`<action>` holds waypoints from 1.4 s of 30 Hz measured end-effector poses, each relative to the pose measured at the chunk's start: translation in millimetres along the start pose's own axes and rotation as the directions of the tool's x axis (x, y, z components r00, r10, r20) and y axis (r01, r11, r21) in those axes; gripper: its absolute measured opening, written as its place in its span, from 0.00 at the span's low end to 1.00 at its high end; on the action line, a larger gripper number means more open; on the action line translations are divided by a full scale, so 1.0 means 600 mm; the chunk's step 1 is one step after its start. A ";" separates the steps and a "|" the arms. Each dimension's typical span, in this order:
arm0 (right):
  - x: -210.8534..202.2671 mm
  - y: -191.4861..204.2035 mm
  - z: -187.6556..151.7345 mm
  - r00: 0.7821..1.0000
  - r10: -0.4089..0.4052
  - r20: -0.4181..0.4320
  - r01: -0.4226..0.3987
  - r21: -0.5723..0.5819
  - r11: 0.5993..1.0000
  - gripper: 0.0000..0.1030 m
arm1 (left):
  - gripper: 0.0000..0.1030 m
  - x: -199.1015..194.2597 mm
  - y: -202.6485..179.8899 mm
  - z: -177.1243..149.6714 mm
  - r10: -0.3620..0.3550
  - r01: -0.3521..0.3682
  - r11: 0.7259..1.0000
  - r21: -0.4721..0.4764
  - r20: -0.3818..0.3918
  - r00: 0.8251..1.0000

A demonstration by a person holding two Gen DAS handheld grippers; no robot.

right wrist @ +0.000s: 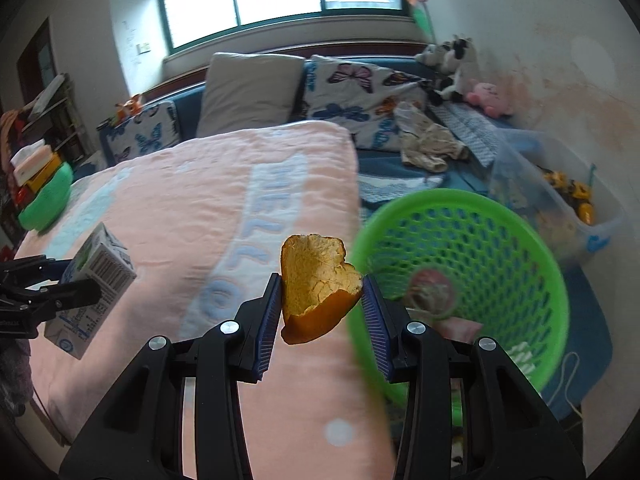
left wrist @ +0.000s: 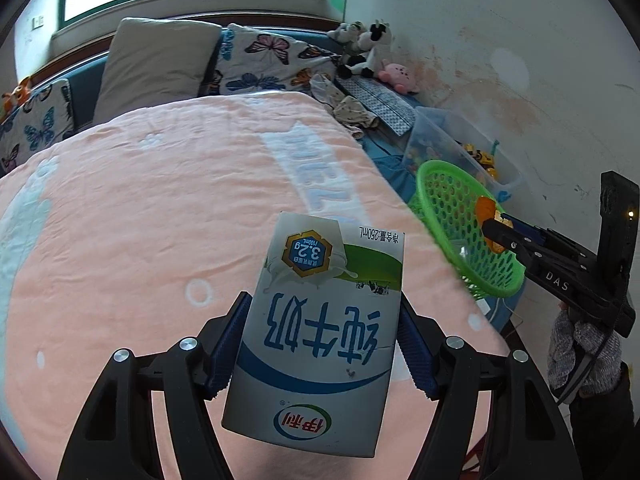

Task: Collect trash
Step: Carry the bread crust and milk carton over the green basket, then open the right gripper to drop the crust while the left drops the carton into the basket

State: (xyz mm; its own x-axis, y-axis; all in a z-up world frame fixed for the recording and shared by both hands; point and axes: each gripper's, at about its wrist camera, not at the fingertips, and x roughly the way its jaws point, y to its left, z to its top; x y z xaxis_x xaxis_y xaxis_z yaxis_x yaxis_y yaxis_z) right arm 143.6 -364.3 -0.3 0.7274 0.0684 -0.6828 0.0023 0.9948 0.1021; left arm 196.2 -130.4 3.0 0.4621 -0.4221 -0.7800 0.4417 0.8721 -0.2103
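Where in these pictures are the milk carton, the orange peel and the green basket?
milk carton (left wrist: pixel 320 320), left wrist view, on its printed front face.
orange peel (right wrist: pixel 316 288), right wrist view, on its pale inner side.
green basket (right wrist: pixel 472 200), right wrist view, on its far rim.

White-blue milk carton (left wrist: pixel 320 328) hangs upside down over pink blanket; curled orange peel (right wrist: pixel 316 288) sits beside tilted green mesh basket (right wrist: pixel 480 248).

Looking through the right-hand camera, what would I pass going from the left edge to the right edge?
Left gripper holding a milk carton → pink blanket → orange peel in the right gripper → green basket → clear toy box.
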 end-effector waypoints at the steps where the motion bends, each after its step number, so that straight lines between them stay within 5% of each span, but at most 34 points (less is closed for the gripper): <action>1: -0.002 -0.010 -0.001 1.000 -0.008 0.000 0.008 0.008 1.000 0.40 | 0.65 0.003 -0.010 0.004 -0.004 0.004 1.000 0.010 -0.001 1.000; 12: -0.010 -0.143 -0.022 0.991 -0.128 -0.028 0.131 0.128 0.983 0.43 | 0.65 0.032 -0.108 0.055 -0.050 0.050 0.995 0.090 -0.011 0.999; 17: -0.014 -0.177 -0.030 0.989 -0.141 -0.032 0.145 0.178 0.973 0.58 | 0.65 0.048 -0.149 0.075 -0.070 0.073 0.990 0.117 -0.023 0.997; 42: -0.126 -0.223 -0.070 0.981 -0.184 0.063 0.165 0.228 0.960 0.63 | 0.65 0.181 -0.323 0.107 -0.162 0.184 0.962 0.201 -0.123 0.979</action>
State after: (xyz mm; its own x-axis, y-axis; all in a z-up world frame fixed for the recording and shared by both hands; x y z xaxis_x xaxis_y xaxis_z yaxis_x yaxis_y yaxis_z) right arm 59.7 -499.3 7.1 0.7563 -0.1204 -0.6430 0.2787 0.9486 0.1502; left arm 210.2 -361.4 -3.1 0.2861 -0.5239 -0.8023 0.6646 0.7116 -0.2277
